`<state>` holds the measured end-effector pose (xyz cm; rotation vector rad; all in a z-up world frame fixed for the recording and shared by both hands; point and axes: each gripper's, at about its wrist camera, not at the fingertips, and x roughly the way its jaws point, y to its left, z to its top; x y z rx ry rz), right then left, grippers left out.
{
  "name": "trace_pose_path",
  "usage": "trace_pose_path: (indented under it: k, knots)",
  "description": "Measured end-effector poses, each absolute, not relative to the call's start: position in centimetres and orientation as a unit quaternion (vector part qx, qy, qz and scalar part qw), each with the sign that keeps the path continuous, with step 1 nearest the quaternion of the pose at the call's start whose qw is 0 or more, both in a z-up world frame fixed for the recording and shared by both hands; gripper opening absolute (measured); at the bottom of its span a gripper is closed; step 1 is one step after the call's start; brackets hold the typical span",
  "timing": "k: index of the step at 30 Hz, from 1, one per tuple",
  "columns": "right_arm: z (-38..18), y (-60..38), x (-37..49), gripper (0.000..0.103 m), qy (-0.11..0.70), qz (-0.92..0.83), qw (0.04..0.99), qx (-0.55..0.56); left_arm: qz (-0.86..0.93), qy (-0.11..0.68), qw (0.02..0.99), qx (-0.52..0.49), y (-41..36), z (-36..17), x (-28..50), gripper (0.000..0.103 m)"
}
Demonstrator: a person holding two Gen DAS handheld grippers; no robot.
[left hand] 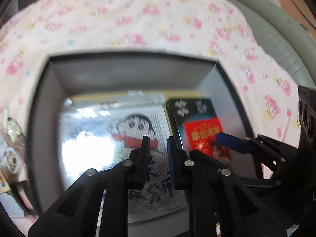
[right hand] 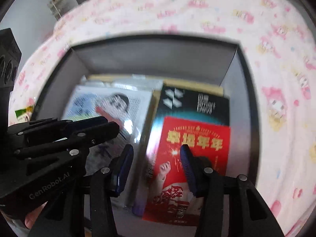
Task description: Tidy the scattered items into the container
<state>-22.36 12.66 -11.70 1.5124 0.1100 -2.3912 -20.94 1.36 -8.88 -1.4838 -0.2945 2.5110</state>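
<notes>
A cloth (left hand: pixel 138 19) printed with pink and yellow cartoon figures on a pale ground covers the surface and fills most of both views. Past the cloth's far right edge in the left wrist view runs a grey padded, ribbed piece of furniture (left hand: pixel 276 39), and beyond that a brown surface (left hand: pixel 296 6). Past the cloth's far left corner in the right wrist view stands a pale wall (right hand: pixel 35 19) with a small wire rack (right hand: pixel 56 6) against it, a red and blue thing on top, too blurred to tell.

Glare-washed, blurred cartoon sheet (left hand: pixel 122 138) in box (left hand: pixel 126 75).
</notes>
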Motion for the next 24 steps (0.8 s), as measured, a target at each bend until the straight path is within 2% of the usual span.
trace_pose_path:
  k: [2,4,8,9,11,12,13,14,24]
  knots:
    - [-10.2,12.7,-21.8,0.046,0.026,-0.848,0.135,0.512,0.865,-0.106,0.100,-0.481,0.9,-7.6,-20.0,0.025]
    - [-8.6,12.9,-20.8,0.046,0.014,-0.857,0.130,0.499,0.874,-0.106,0.099,-0.464,0.5,-5.9,-19.1,0.038]
    - [-4.6,13.6,-18.4,0.047,0.019,-0.876,0.121,0.466,0.895,-0.076,0.090,-0.431,0.1,-1.2,-17.2,0.041]
    - [-3.1,13.8,-17.7,0.047,0.026,-0.884,0.116,0.452,0.902,-0.064,0.085,-0.419,0.2,0.0,-16.5,0.047]
    - [-0.5,14.2,-16.3,0.051,0.028,-0.898,0.100,0.428,0.913,-0.054,0.080,-0.396,0.0,2.1,-14.9,0.057]
    - [0.4,14.3,-15.6,0.061,0.025,-0.905,0.096,0.415,0.918,-0.052,0.083,-0.384,-0.1,2.9,-13.7,0.061]
    - [1.6,14.6,-14.6,0.069,0.020,-0.912,0.096,0.398,0.922,-0.051,0.081,-0.376,-0.3,3.6,-12.5,0.061]
    - [2.5,14.8,-13.6,0.070,0.016,-0.919,0.095,0.383,0.924,-0.050,0.076,-0.371,-0.5,4.1,-11.6,0.061]
    - [4.9,12.3,-6.1,0.070,0.005,-0.925,0.131,0.358,0.931,-0.065,0.063,-0.355,-1.7,6.2,-3.8,0.060]
